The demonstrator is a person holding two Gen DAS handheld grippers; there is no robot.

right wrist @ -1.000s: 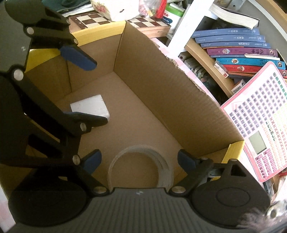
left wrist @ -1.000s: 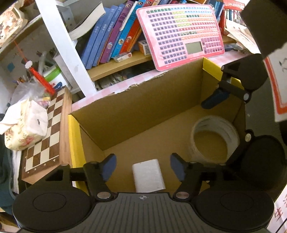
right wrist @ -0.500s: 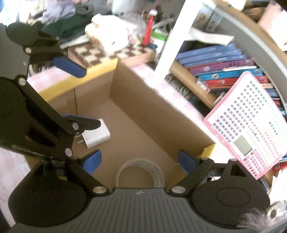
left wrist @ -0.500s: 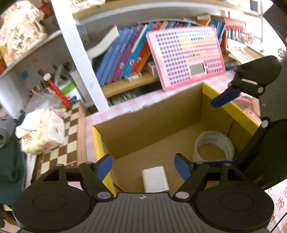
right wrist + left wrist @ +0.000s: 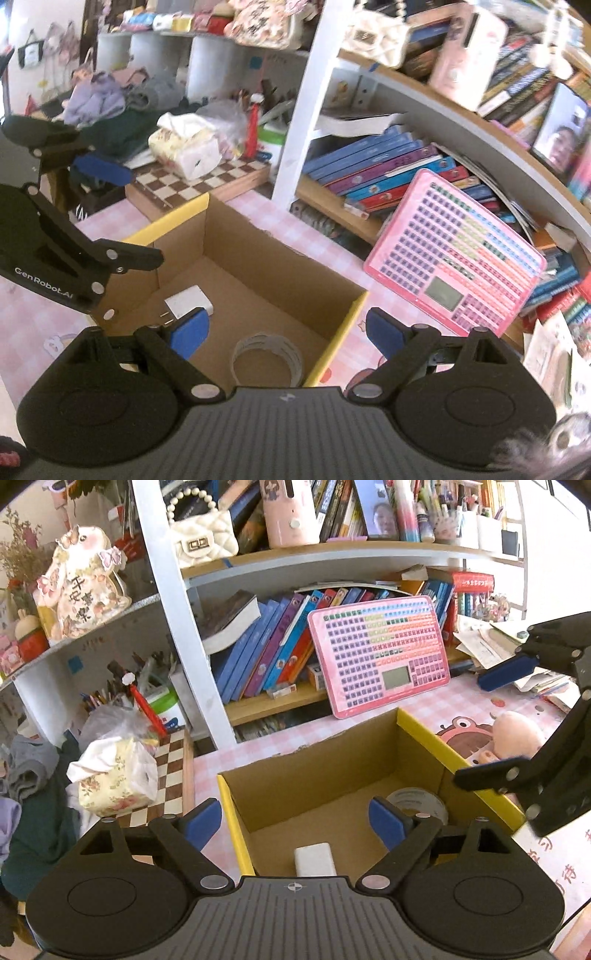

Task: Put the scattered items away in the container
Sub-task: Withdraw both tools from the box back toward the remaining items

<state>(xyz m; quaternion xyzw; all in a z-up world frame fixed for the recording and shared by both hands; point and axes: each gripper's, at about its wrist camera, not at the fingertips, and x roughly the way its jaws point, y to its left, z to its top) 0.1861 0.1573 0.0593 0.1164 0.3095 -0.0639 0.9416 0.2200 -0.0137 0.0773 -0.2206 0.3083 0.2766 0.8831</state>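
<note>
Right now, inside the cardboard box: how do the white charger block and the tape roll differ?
The white rectangular plug-in charger is a solid block with metal prongs; the pale translucent tape roll is a hollow ring. The charger lies nearer the left tool's side, the roll nearer the right tool's. Both lie flat on the floor of the brown cardboard box, apart, ungripped.

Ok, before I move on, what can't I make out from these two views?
- Tape roll: near side cut off by the right tongs' body, right wrist view.
- White charger: near end hidden by the left tongs' body, left wrist view.
- Pink table nearest you: out of both views, so stray items are unknown.
</note>
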